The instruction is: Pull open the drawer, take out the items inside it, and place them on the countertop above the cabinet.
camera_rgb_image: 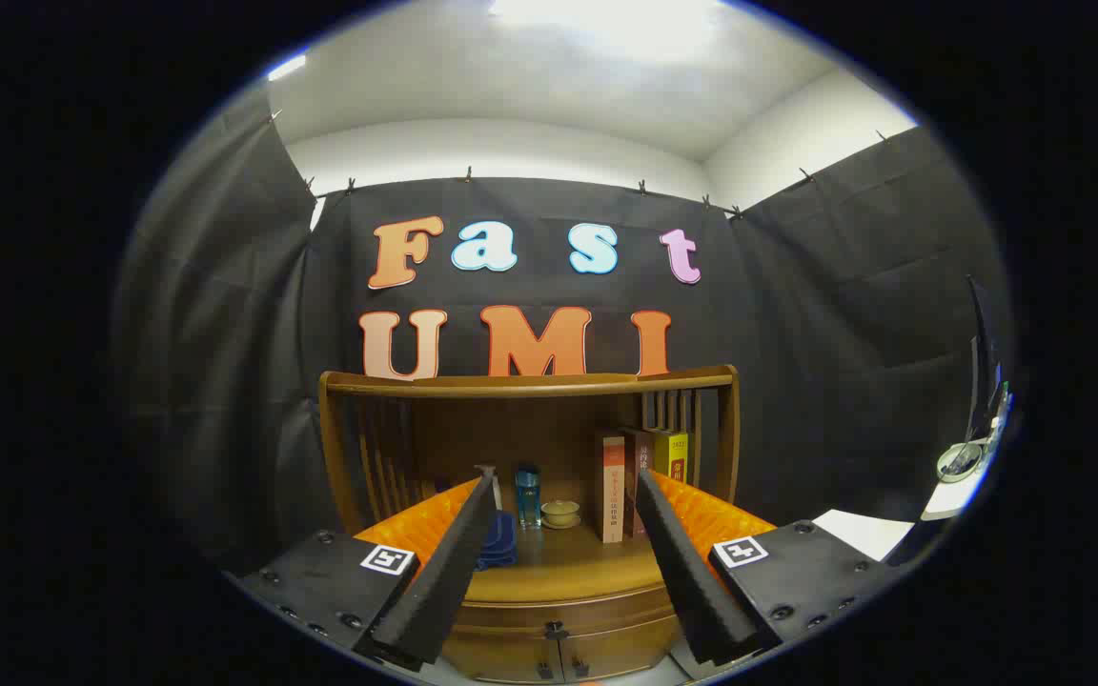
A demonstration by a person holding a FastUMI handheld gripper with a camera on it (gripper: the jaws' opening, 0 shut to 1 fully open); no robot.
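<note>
- I am holding my tongs [563, 486] up in front of a small wooden cabinet [559, 629], with the two fingers spread wide and nothing between them.
- The drawer [563, 610] is sitting closed just below the countertop [563, 562], low down between my fingers, with a small dark pull [556, 630] at its middle.
- Whatever is lying inside the drawer is hidden from me.
- On the countertop, beyond the fingertips, a blue glass bottle [528, 495] is standing upright, with a small pale bowl [560, 514] just beside it.
- A folded blue cloth [497, 543] is lying by my left finger, partly covered by it.
- A row of upright books [640, 476] is standing near my right finger.
- A curved wooden rail with slats [530, 386] is wrapping around the back of the countertop.
</note>
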